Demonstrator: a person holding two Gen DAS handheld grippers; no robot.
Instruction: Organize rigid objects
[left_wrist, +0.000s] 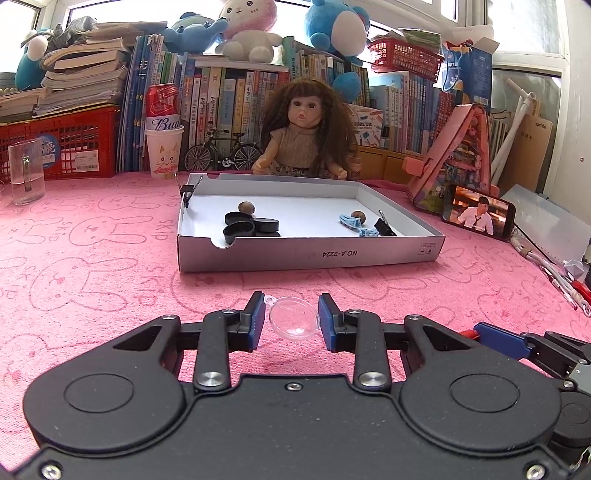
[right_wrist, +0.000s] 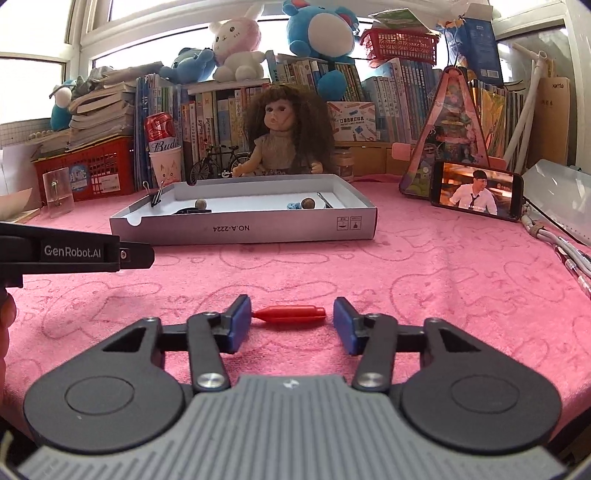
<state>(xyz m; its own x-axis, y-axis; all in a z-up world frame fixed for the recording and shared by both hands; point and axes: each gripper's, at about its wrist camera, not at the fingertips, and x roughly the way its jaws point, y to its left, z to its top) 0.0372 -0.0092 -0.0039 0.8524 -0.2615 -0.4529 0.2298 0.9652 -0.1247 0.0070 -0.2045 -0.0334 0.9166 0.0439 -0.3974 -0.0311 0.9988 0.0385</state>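
Left wrist view: the left gripper (left_wrist: 291, 318) brackets a clear plastic half-dome (left_wrist: 294, 317) at lower centre, pads seemingly just off it. The right gripper (right_wrist: 291, 325) stands open around a red plastic pen-like piece (right_wrist: 289, 314); centre it before squeezing, then carry to the white cardboard box (right_wrist: 243, 230).

A table (left_wrist: 92, 266) covered in pink rabbit-print cloth holds a shallow white box (left_wrist: 306, 254), a clear dome (left_wrist: 294, 320), a red pen cap (right_wrist: 288, 314), a phone (left_wrist: 478, 213) and a glass mug (left_wrist: 26, 171).
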